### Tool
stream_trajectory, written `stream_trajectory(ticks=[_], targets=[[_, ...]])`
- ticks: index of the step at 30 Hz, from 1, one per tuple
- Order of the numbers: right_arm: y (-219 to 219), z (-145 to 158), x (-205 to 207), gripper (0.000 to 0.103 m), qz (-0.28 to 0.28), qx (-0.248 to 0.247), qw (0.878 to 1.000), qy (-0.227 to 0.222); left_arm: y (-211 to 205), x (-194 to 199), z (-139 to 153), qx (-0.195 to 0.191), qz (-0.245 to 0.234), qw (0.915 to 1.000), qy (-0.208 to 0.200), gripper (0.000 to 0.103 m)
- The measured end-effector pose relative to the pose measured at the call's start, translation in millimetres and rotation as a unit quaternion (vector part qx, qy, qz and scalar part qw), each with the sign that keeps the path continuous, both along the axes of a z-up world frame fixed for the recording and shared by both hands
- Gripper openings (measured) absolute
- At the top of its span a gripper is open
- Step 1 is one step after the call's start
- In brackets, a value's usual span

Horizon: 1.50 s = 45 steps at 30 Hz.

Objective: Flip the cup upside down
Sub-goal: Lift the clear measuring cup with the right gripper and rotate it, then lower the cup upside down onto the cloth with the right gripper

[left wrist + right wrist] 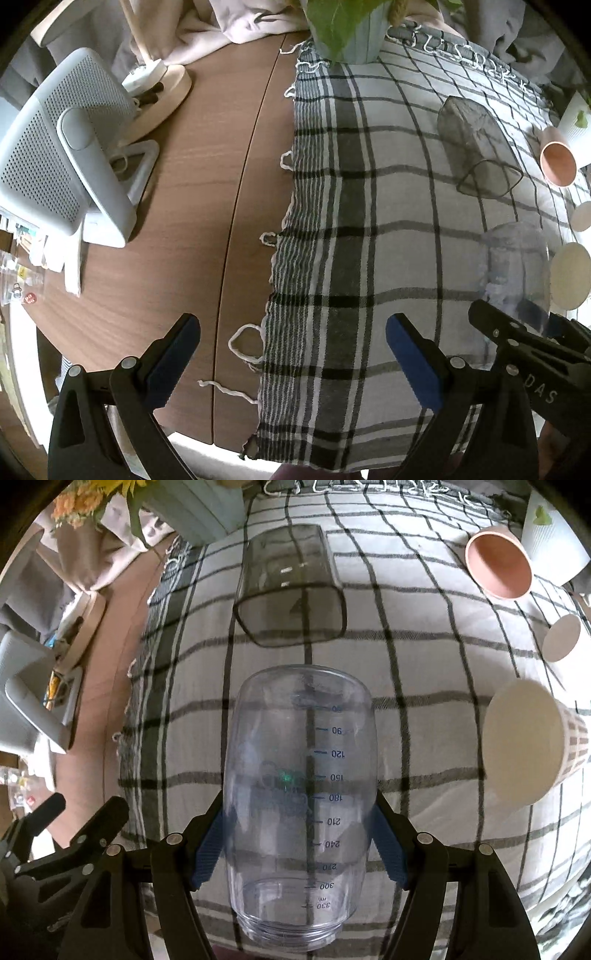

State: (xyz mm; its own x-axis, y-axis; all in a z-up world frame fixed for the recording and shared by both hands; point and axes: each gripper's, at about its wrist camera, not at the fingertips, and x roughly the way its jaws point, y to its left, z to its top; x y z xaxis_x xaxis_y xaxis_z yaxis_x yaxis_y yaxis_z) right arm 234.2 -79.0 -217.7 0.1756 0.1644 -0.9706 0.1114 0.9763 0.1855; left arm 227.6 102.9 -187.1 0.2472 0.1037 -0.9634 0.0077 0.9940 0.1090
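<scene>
While the right gripper (pixel 301 845) clamps its blue fingers (pixel 208 849) on both sides of the clear measuring cup (pixel 301 797), the cup lies lengthwise between them, its closed rounded end pointing away from the camera and its threaded mouth nearest the lens. Blue volume marks run along its wall. It is over the checked cloth (pixel 424 686) that covers the right part of the wooden counter (pixel 207 177); whether it touches the cloth cannot be told.

Beyond it a smoky square glass (pixel 291 587) lies on the cloth, open end toward the camera. To the right are a pink cup (pixel 496 563), a small white cup (pixel 561 637) and a larger white cup with a ribbed side (pixel 528 742).

The left gripper (pixel 291 365) hangs over the cloth's fringed edge, its fingers (pixel 413 365) spread wide with nothing between them. From its camera the clear cup shows at far right (pixel 517 266), with the right gripper's black arm below it. A white perforated appliance (pixel 55 155) stands on the bare wood at left, and a pale ribbed plant pot (pixel 354 37) sits at the cloth's far edge
</scene>
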Motion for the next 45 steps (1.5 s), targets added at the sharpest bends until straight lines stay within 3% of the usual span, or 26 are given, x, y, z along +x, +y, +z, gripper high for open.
stream_trajectory(ticks=[11,18,26,38,45], targets=[[-5.7,7.1,1.8,0.076,0.012,0.004,1.000,-0.007,-3.5,-5.6,4.7,0.013,0.018,0.9998,0.002,0.102],[-28.0,58.5,-10.8,0.078,0.023,-0.001,0.997,-0.073,-25.6,-17.1,25.6,-0.006,0.012,0.9999,-0.010,0.102],[-69.5,100.6,-25.1,0.078,-0.004,-0.033,0.992,-0.125,-83.6,-8.3,40.4,-0.051,-0.040,0.9978,-0.011,0.102],[-147.4,81.1,-38.6,0.078,-0.111,-0.012,0.989,-0.092,-145.6,26.8,14.4,-0.040,-0.082,0.9956,0.024,0.097],[-161.5,68.1,-38.0,0.078,-0.126,-0.004,0.989,-0.080,-159.8,43.8,-5.6,-0.050,-0.091,0.9933,0.051,0.090]])
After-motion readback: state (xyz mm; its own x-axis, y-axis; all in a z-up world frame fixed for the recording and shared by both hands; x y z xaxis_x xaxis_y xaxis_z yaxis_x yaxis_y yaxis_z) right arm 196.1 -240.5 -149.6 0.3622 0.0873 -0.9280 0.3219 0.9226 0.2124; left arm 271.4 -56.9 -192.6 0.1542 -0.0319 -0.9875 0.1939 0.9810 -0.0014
